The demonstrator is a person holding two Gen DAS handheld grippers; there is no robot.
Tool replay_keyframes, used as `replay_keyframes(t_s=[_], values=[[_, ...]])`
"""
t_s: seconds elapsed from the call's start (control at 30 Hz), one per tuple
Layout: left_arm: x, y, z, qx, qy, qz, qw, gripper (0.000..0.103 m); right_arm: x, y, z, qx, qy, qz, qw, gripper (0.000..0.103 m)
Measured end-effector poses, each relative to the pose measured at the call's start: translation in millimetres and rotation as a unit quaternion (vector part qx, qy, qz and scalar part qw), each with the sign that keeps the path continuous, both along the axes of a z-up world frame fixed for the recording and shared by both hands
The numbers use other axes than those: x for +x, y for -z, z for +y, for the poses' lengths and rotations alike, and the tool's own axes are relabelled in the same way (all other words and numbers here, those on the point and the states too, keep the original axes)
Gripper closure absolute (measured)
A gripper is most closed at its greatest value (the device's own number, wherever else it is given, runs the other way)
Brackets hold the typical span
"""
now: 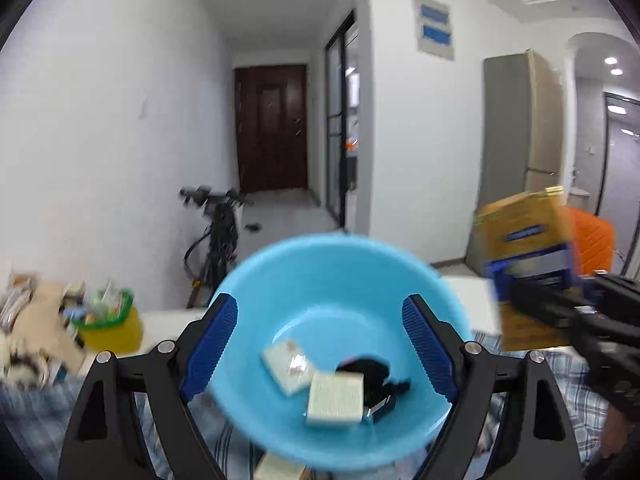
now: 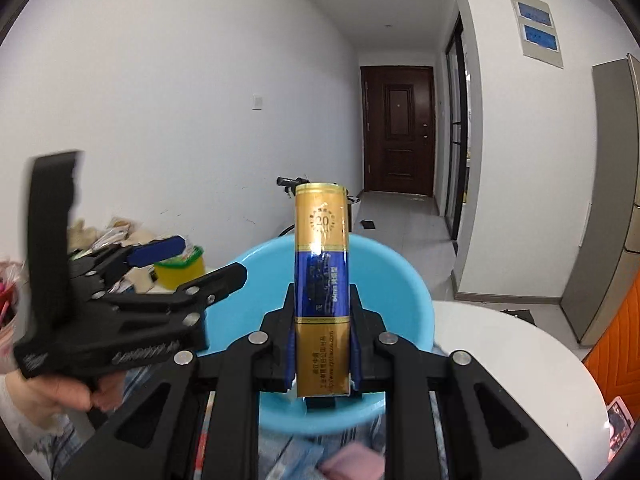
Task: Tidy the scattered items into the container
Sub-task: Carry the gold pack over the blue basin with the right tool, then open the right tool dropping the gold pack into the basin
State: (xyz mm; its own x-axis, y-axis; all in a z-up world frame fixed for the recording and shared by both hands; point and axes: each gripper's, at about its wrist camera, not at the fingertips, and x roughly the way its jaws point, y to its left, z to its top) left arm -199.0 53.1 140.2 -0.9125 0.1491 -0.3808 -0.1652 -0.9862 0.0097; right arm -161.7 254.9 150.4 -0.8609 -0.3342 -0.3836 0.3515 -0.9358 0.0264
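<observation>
A light blue basin (image 1: 340, 280) rests on a plaid cloth (image 1: 36, 412). Inside it lie two whitish flat packets (image 1: 334, 400) and a black tangled item (image 1: 376, 372). My left gripper (image 1: 320, 300) stands open in front of the basin, its blue pads (image 1: 216, 344) wide apart and holding nothing. In the right wrist view the left gripper (image 2: 210, 256) sits beside the basin's (image 2: 404, 292) left rim. My right gripper (image 2: 322, 292) is shut on a gold and blue cigarette pack (image 2: 322, 248), held upright on the near side of the basin. The pack (image 1: 524, 236) appears blurred in the left wrist view.
A yellow tub with a green rim (image 1: 110, 326) and a pile of clutter (image 1: 32, 320) stand on the left. The white round table (image 2: 520, 360) extends to the right. Another whitish packet (image 1: 280, 468) and something pink (image 2: 352, 464) lie on the cloth. A bicycle (image 1: 216, 236) leans by the wall.
</observation>
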Motion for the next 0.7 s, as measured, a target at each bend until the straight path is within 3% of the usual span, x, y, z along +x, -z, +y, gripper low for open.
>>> replay_keyframes(t_s=[0.17, 0.3, 0.43, 0.5, 0.63, 0.7], values=[[-16, -23, 8, -0.037, -0.009, 0.066, 0.9971, 0.016, -37, -12, -9, 0.016, 0.038, 0.005, 0.999, 0.084], [-41, -33, 3, -0.013, -0.016, 0.056, 0.9982, 0.016, -66, -17, -4, -0.013, 0.043, -0.025, 0.999, 0.084], [-71, -51, 7, -0.045, -0.051, 0.051, 0.9964, 0.016, -95, -18, -3, 0.01, 0.062, -0.035, 0.997, 0.084], [-81, -56, 8, -0.066, -0.072, 0.051, 0.9939, 0.016, -103, -21, 2, -0.003, 0.063, -0.044, 0.997, 0.085], [-91, -60, -3, -0.001, -0.06, 0.031, 0.9977, 0.016, -109, -27, 8, 0.001, 0.065, -0.041, 0.997, 0.084], [-94, -57, -6, 0.013, -0.052, 0.018, 0.9984, 0.016, -110, -26, 6, 0.009, 0.058, -0.04, 0.997, 0.085]])
